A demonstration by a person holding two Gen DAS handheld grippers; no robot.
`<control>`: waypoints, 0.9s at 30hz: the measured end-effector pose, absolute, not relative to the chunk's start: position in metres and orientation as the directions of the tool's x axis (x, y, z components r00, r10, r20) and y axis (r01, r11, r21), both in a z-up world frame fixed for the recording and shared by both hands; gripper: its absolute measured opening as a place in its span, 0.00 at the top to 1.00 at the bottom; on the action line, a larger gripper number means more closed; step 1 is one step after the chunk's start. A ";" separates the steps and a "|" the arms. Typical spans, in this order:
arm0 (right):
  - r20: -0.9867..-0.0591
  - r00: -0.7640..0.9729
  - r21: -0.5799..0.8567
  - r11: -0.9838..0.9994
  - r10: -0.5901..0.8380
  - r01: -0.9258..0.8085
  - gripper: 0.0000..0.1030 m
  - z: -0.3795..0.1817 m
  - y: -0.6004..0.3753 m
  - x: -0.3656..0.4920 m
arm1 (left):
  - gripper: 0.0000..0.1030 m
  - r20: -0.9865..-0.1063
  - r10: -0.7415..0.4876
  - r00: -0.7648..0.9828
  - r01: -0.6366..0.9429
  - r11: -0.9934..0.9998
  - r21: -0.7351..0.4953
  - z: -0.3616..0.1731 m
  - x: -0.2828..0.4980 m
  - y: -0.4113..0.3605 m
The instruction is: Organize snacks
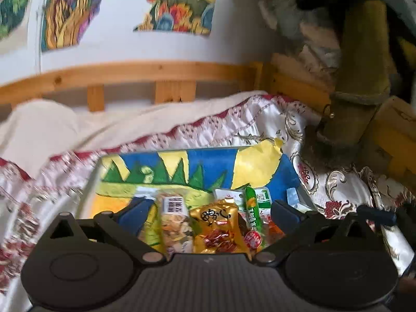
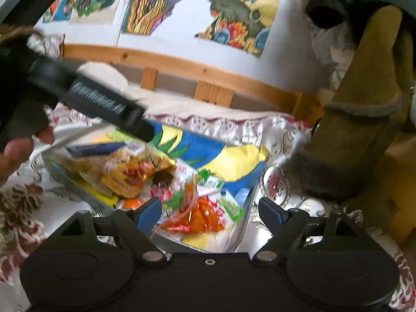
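Observation:
A tray with a blue, yellow and green painted floor (image 1: 197, 163) lies on a patterned cloth and holds several snack packets. In the left wrist view my left gripper (image 1: 208, 214) is open above a gold packet (image 1: 221, 227), a beige nut bar (image 1: 175, 223) and a green stick (image 1: 252, 209). In the right wrist view my right gripper (image 2: 210, 214) is open over the tray's near corner (image 2: 244, 231), above an orange-and-white packet (image 2: 205, 217). The left gripper's body (image 2: 98, 101) reaches in from the left over the gold packet (image 2: 130, 171).
A wooden rail (image 1: 156, 70) and a wall with colourful pictures (image 1: 176, 13) stand behind. A tall olive-brown padded post (image 2: 364, 98) stands at the right of the tray. White and red patterned cloth (image 1: 338, 179) surrounds the tray.

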State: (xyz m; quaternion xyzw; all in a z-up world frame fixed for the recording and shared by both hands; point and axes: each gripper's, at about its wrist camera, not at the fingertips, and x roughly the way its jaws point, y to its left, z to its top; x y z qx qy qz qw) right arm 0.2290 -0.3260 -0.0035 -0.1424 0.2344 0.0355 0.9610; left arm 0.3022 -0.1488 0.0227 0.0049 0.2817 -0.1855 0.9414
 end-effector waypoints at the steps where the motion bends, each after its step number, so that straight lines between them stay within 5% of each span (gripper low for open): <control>1: -0.451 0.892 -0.245 0.961 0.004 -0.128 0.18 0.001 -0.326 0.225 | 0.01 -0.527 -0.347 0.776 0.356 0.930 -0.087 0.025 0.297 -0.147; 11: -0.344 0.938 -0.168 0.981 0.035 -0.098 0.06 0.040 -0.320 0.184 | 0.01 -0.456 -0.299 0.838 0.273 0.954 -0.125 0.046 0.251 -0.108; 27: -0.263 0.961 -0.054 0.993 0.087 -0.105 0.01 0.069 -0.299 0.120 | 0.00 -0.396 -0.173 0.902 0.113 0.979 -0.170 0.061 0.184 -0.038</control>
